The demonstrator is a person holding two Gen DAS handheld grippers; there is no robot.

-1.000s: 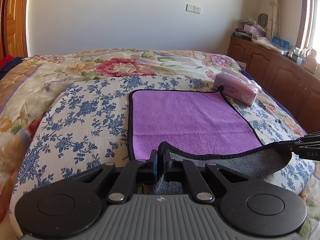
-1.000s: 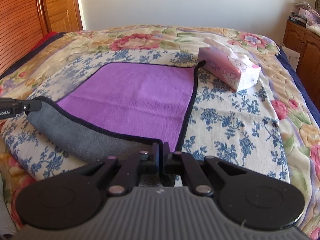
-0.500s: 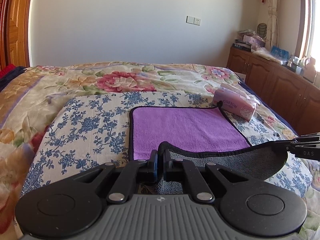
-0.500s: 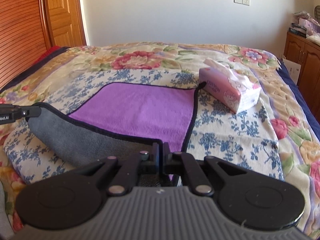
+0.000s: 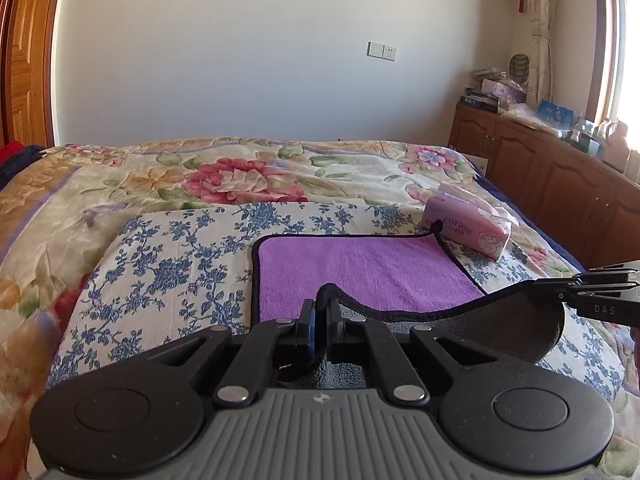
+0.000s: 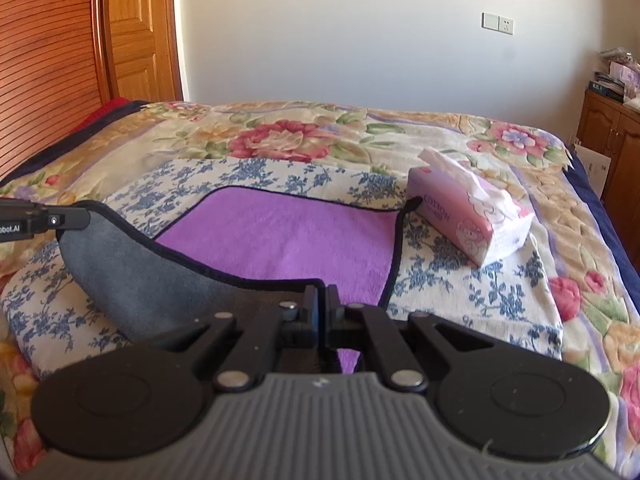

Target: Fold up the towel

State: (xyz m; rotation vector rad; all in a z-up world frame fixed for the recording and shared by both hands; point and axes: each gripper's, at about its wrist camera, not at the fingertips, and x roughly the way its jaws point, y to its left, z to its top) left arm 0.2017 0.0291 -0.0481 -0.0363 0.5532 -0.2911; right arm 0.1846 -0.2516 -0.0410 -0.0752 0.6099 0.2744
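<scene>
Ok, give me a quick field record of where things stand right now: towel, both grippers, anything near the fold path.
towel: purple face up, far part flat on the bed; near edge lifted, grey underside showing
left gripper: shut on near-left corner
right gripper: shut on near-right corner
near edge: sags between the two grippers
tissue pack: touching or just beside the far-right corner loop
bed: blue-flowered cover under the towel
fold: not yet laid over

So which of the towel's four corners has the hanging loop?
The far right corner of the towel, beside the tissue pack; its loop sticks up, while both near corners are pinched in the grippers.
</scene>
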